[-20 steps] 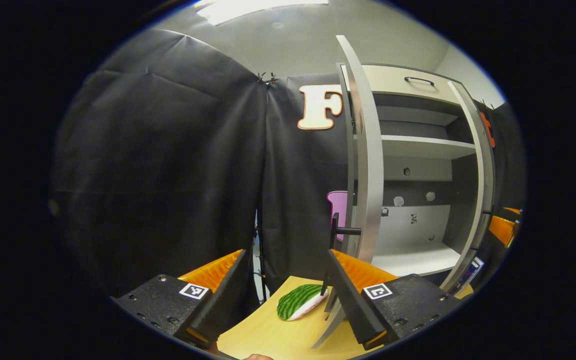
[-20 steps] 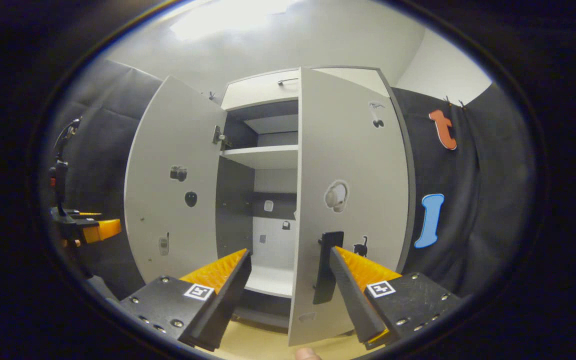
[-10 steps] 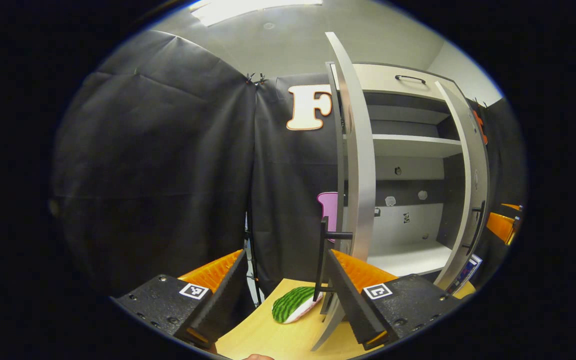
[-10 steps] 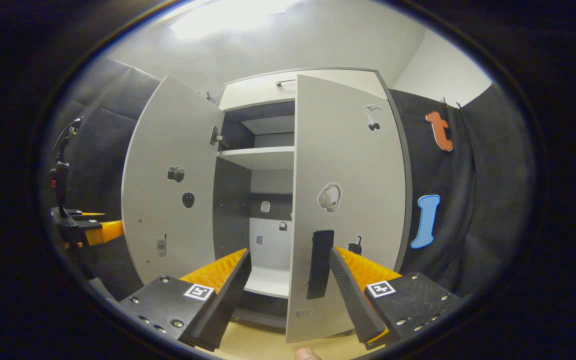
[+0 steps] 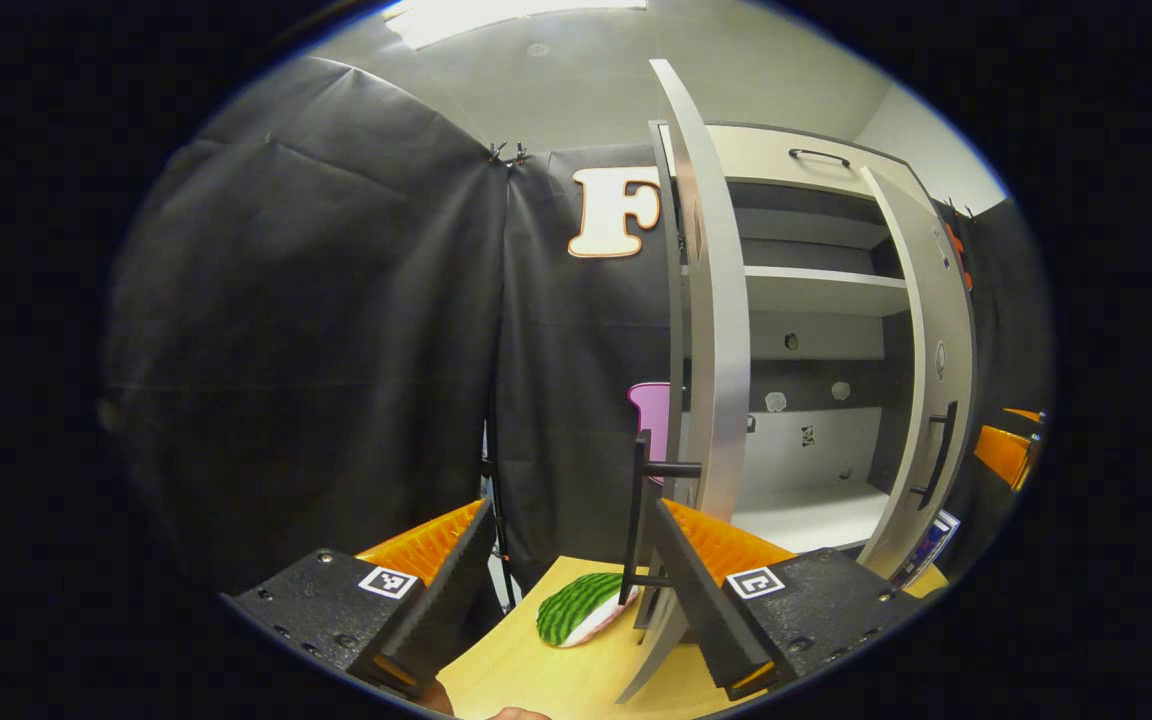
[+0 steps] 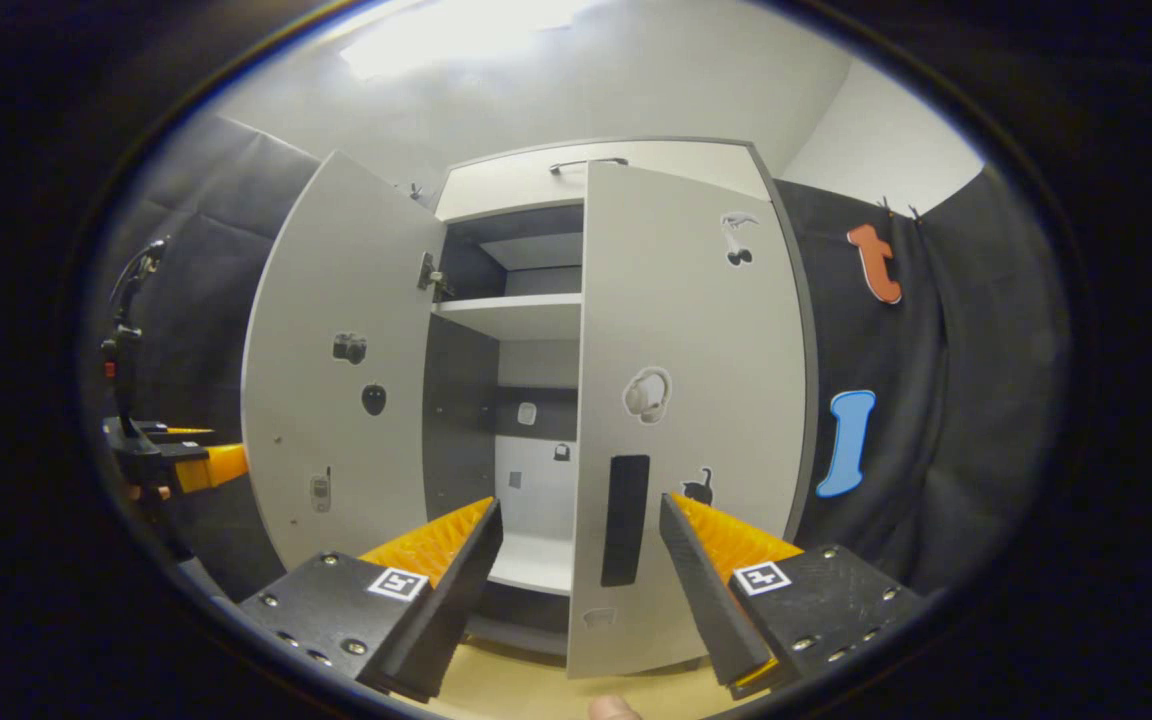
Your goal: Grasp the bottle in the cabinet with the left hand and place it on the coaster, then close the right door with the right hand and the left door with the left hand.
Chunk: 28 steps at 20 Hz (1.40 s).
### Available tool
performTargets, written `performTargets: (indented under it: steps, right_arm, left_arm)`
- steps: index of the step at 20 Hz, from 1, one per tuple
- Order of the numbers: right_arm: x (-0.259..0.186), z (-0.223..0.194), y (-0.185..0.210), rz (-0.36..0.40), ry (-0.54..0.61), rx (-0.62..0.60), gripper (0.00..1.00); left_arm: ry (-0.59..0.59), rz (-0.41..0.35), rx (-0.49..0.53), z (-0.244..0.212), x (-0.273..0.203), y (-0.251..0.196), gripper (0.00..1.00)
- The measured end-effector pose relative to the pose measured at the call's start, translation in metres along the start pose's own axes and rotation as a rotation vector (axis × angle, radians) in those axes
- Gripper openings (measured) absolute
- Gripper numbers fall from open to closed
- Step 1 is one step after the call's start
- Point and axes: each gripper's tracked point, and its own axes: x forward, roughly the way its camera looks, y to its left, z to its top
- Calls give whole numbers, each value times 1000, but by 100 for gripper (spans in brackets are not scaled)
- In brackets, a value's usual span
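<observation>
In the right gripper view the grey cabinet (image 6: 536, 180) stands ahead. Its right door (image 6: 706, 330) is swung most of the way toward shut, and its dark handle (image 6: 626, 520) lies just beyond the gap of my open right gripper (image 6: 581, 505), apart from both fingers. The left door (image 6: 341, 370) stands wide open. In the left gripper view that left door (image 5: 721, 330) is seen edge-on, and its black handle (image 5: 648, 500) sits just inside the right finger of my open left gripper (image 5: 571, 510). A watermelon-patterned coaster (image 5: 576, 607) lies on the table behind the handle.
The coaster rests on a light wooden tabletop (image 5: 556, 670). The cabinet's white lower shelf (image 5: 806, 515) and upper shelf (image 5: 816, 290) are bare. The left gripper (image 6: 186, 465) appears at the left edge of the right gripper view, beyond the open left door.
The right door has swung further toward shut, its handle drawing away from my right gripper's right finger. The left gripper has shifted slightly, and the left door's handle now stands closer between its fingers.
</observation>
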Motion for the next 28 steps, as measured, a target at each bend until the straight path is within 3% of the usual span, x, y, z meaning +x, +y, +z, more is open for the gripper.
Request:
performTargets:
  steps: [2, 4, 7, 10, 11, 13, 14, 16, 19, 20, 25, 26, 28]
  right_arm:
    - [0, 0, -2, -4, 1, -2, 95]
    - [-1, 0, -5, -9, 2, -2, 95]
    - [-1, -1, -13, -24, 0, -5, 92]
    - [-2, -2, -19, -34, 3, -8, 92]
    - [-2, -2, -21, -36, 4, -9, 92]
    - [-2, -3, -24, -41, 3, -9, 92]
    - [-2, -2, -26, -42, 2, -8, 92]
    - [-1, -4, -28, -42, 7, -10, 93]
    - [-3, -4, -32, -44, 9, -15, 93]
    - [-3, -3, -33, -45, 7, -15, 93]
    - [-11, -1, -46, -64, 3, -20, 93]
    - [-13, 1, -49, -70, 2, -22, 93]
    - [-18, 2, -58, -89, -1, -31, 93]
  left_arm:
    - [4, 0, 4, -1, 0, -1, 93]
    - [14, 6, 7, -4, 2, 0, 97]
    - [25, 3, 0, -8, 3, -1, 93]
    - [20, -11, -5, -8, 3, -3, 96]
    - [18, -10, -14, -8, 2, -3, 92]
    - [23, -4, -35, -8, 6, -3, 95]
    - [26, -1, -40, -9, 6, -2, 91]
    - [27, 0, -35, -8, 6, -2, 95]
    - [27, 0, -33, -8, 4, -3, 90]
    - [21, -7, -39, -7, 5, -4, 95]
    - [37, -117, -136, -13, 0, -57, 95]
    - [41, -148, -145, -13, 1, -70, 90]
    - [46, -212, -156, -14, 3, -105, 95]
